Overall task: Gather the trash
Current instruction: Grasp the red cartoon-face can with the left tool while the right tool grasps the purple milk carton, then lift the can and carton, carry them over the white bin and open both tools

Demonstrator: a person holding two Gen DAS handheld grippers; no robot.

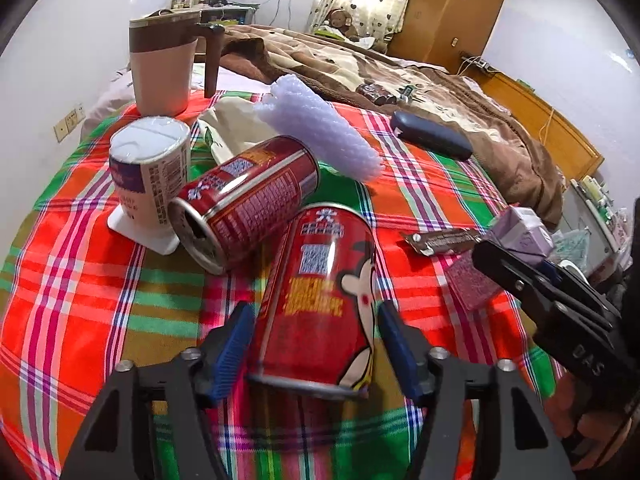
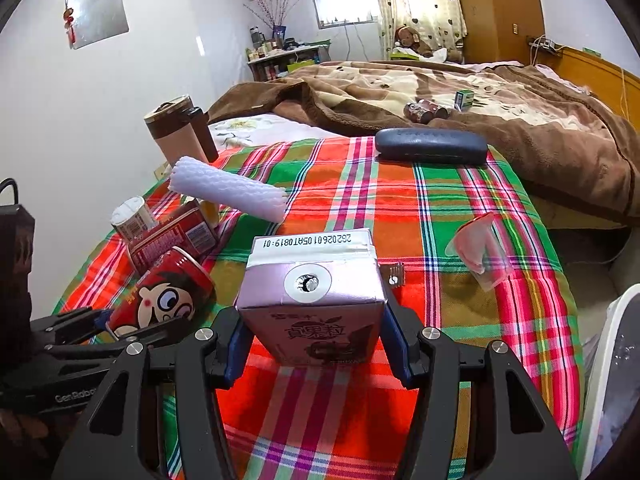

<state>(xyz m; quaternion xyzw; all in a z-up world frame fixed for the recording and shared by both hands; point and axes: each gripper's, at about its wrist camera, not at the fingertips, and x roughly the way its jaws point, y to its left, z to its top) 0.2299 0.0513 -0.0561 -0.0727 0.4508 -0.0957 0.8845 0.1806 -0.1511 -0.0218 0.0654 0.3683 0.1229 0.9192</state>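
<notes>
A red drink can (image 1: 320, 300) with a cartoon face lies on the plaid cloth (image 1: 80, 280) between the blue pads of my left gripper (image 1: 316, 344); the pads sit close to its sides with small gaps. It also shows in the right wrist view (image 2: 164, 300). My right gripper (image 2: 312, 340) is shut on a purple drink carton (image 2: 312, 300), seen at the right of the left wrist view (image 1: 520, 232). A second red can (image 1: 244, 204) lies behind the first. A white foam net sleeve (image 1: 320, 132) and a paper cup (image 1: 148, 176) are further back.
A tan mug (image 1: 164, 68) stands at the back left. A dark glasses case (image 2: 430, 146) lies at the far edge. A foil wrapper (image 1: 440, 240) and a crumpled plastic cup (image 2: 480, 252) lie right. A brown blanket (image 2: 480, 120) covers the bed behind. A white bin rim (image 2: 612, 380) shows at right.
</notes>
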